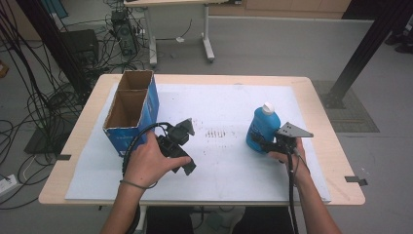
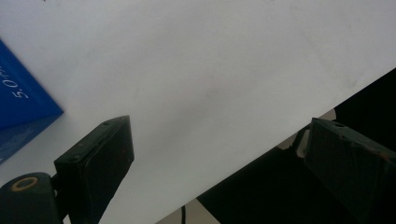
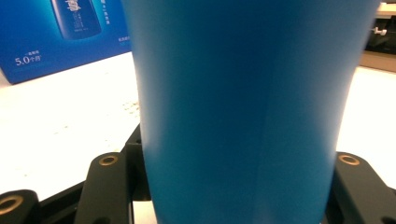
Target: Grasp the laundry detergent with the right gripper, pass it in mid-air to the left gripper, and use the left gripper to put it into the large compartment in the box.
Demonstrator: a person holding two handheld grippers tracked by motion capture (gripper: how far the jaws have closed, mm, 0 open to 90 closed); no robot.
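The right gripper [image 1: 265,143] has its fingers [image 3: 108,186] clamped on the lower body of the tall blue plastic bottle with the white cap [image 1: 263,127], which stands upright on the white sheet covering the wooden surface [image 1: 78,127], toward its right side. So the grasp looks made and the lift not yet begun. The open-topped blue cardboard box with two compartments [image 1: 131,111] sits well apart from the bottle, at the left of the surface, and I'd guess that is where the bottle is bound (its print matches the bottle's colour). The left gripper [image 1: 182,146] rests just beside the box with its fingers [image 2: 95,161] spread wide and nothing between them. The next move, as I judge it, calls for raising the bottle high enough to clear the box rim, carrying it leftward while keeping it upright, then lowering it into one compartment.
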